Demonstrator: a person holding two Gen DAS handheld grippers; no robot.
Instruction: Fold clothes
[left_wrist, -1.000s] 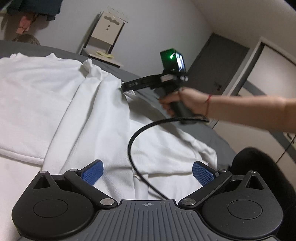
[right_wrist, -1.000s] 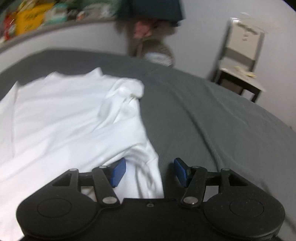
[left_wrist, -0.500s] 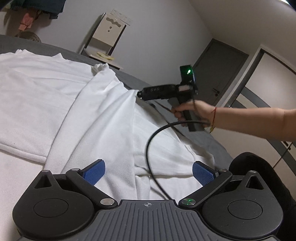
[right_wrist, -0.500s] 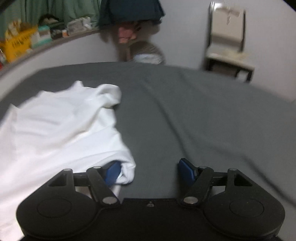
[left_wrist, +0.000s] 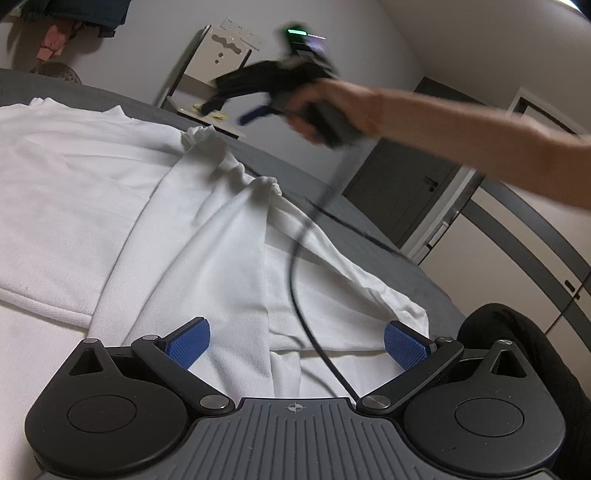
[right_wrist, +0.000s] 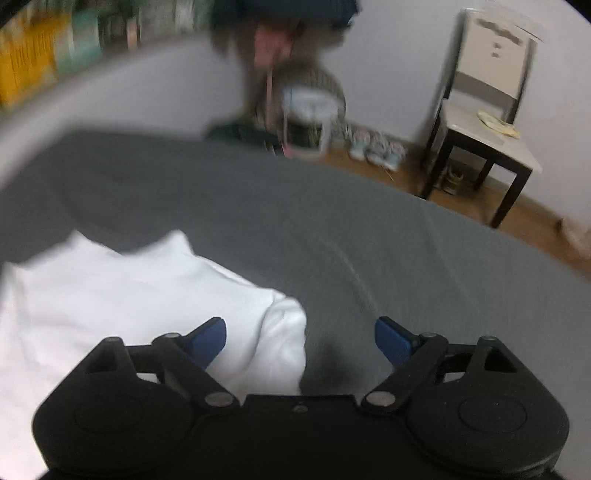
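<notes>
A white garment lies partly folded on the grey bed, with a sleeve laid over its body. My left gripper hovers low over its near hem, open, nothing between the blue pads. My right gripper hangs above the garment's far folded corner; its jaws are opening and hold nothing. In the left wrist view the right gripper is a blurred dark shape in a person's hand, raised above the bed, its black cable trailing across the cloth.
A chair stands past the bed's far edge on a wooden floor, with shoes and hanging clothes beside it. A dark door is at the right. A black object sits by my left gripper.
The right gripper let go of the white cloth, opened wider, and rose away towards the far side of the bed. The released fold settled on the garment. The left gripper stayed put.
</notes>
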